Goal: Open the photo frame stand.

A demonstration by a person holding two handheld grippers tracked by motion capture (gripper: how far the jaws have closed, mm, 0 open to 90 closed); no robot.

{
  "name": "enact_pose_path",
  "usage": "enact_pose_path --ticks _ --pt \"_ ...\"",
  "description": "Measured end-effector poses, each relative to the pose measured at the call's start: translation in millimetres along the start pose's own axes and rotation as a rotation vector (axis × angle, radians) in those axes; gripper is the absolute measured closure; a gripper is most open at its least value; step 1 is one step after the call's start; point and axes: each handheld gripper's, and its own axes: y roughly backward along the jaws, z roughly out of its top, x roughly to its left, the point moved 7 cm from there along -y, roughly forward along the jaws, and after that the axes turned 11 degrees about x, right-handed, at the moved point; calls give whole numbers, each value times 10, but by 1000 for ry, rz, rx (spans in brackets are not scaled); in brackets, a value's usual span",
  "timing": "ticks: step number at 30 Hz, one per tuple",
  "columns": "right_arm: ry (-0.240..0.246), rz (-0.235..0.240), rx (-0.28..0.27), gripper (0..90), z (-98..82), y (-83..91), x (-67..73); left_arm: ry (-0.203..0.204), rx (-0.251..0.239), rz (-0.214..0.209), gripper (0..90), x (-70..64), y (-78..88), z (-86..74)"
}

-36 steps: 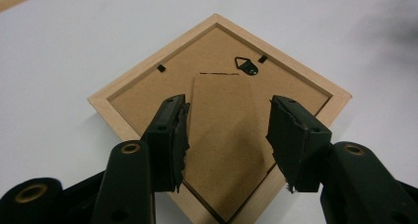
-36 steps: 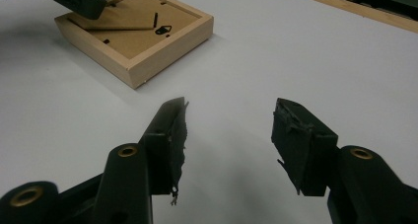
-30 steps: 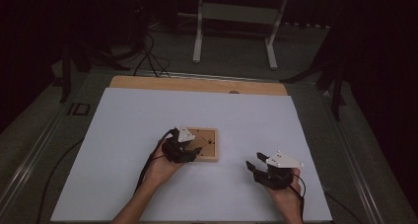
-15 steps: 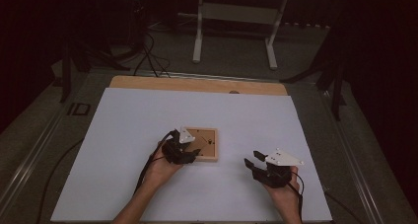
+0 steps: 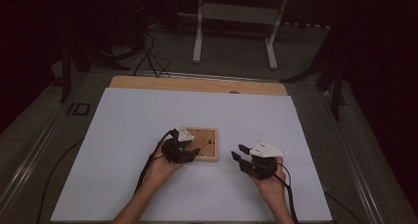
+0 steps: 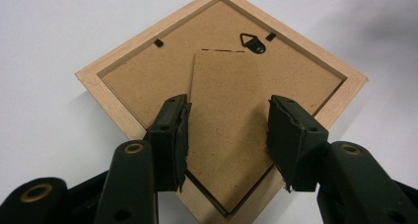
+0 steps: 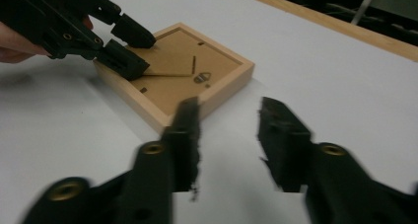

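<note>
A light wooden picture frame (image 5: 206, 144) lies face down on the white table top (image 5: 148, 115), its brown backing board up. The board's stand flap (image 6: 226, 100) and a small black hanger (image 6: 253, 42) show. My left gripper (image 5: 190, 155) rests over the frame's near left corner, its tips (image 6: 226, 120) straddling the flap and touching the board. Its jaws have just been closing a little but stay open. My right gripper (image 5: 239, 157) hovers to the right of the frame (image 7: 217, 81). Its jaws (image 7: 229, 115) have just been closing, with nothing between them. The left gripper (image 7: 133, 46) also shows there.
A wooden strip (image 5: 197, 84) runs along the table's far edge. Behind the table stand white metal legs (image 5: 199, 31) and cables (image 5: 148, 51) on a dark floor. Both forearms come in from the bottom edge.
My right gripper has slid left toward the frame and its jaws have narrowed. The left hand and the frame have kept still.
</note>
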Motion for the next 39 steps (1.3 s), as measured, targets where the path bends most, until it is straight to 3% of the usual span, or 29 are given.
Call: enact_pose_path --ticks 1,4,11,13,20,29,39 --pt "2 11 7 815 12 -56 28 -2 2 1 515 0 2 2" --pt "9 24 22 875 12 -138 66 -3 7 -1 515 0 8 9" --pt "13 74 31 893 33 -320 176 2 9 7 516 -7 25 30" --pt "33 92 43 897 44 -409 265 -3 14 11 516 -5 37 37" --pt "40 99 78 899 34 -587 341 -1 11 15 516 -12 50 45" --pt "27 109 87 900 28 -606 342 -13 -10 32 516 -24 89 75" --pt "32 97 93 900 34 -607 347 -4 -50 51 518 -36 174 241"
